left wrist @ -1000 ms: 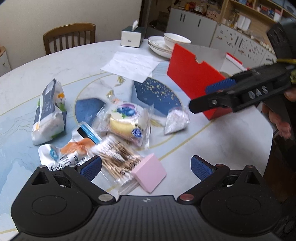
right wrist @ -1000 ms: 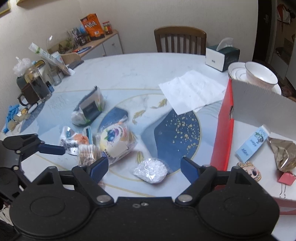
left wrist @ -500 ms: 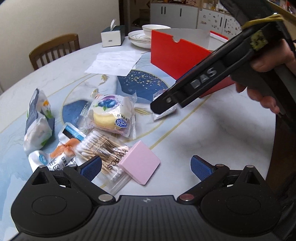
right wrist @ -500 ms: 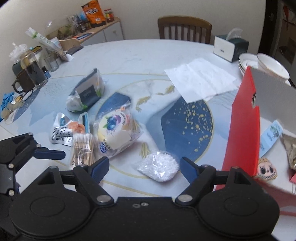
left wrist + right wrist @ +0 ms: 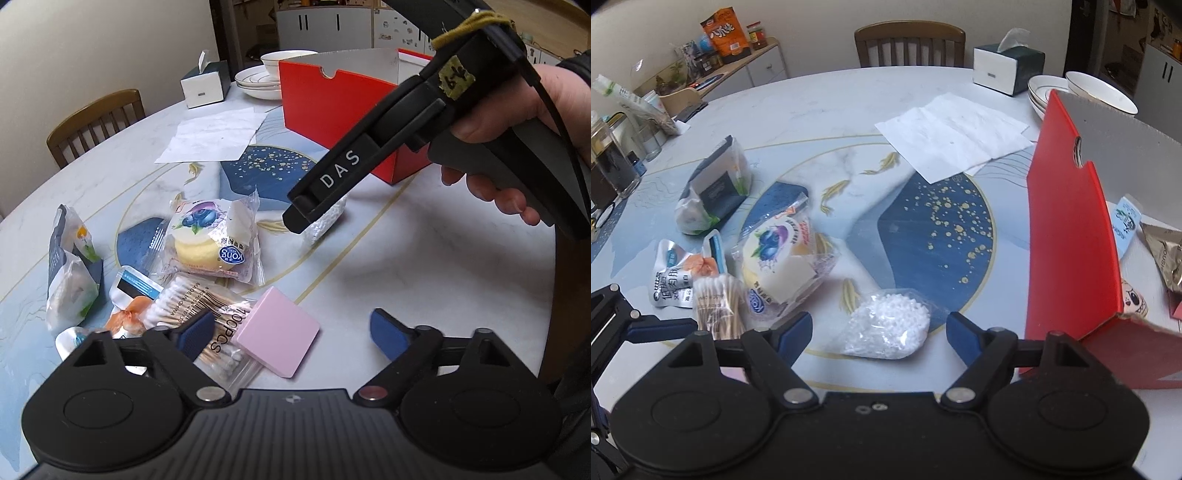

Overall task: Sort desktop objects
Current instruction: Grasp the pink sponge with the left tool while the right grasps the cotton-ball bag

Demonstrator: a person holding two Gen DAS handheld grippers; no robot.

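My right gripper point(image 5: 879, 338) is open, its fingers on either side of a clear bag of white beads point(image 5: 886, 326) lying on the table; the bag point(image 5: 325, 221) shows partly hidden behind that gripper in the left wrist view. My left gripper point(image 5: 291, 332) is open above a pink square pad point(image 5: 277, 336) and a pack of cotton swabs point(image 5: 199, 310). A wrapped blueberry cake point(image 5: 783, 254), a snack pouch point(image 5: 674, 277) and a tissue pack point(image 5: 713, 188) lie to the left. A red box point(image 5: 1071, 236) stands at the right and holds small items.
A white paper sheet point(image 5: 953, 133), tissue box point(image 5: 1008, 68) and stacked bowls point(image 5: 1097, 92) lie at the table's far side. A chair point(image 5: 908, 44) stands behind. Jars and glasses point(image 5: 613, 162) crowd the far left edge.
My right gripper has moved down and forward until the bead bag lies between its fingers. My left gripper has moved closer to the pink pad and cotton swabs.
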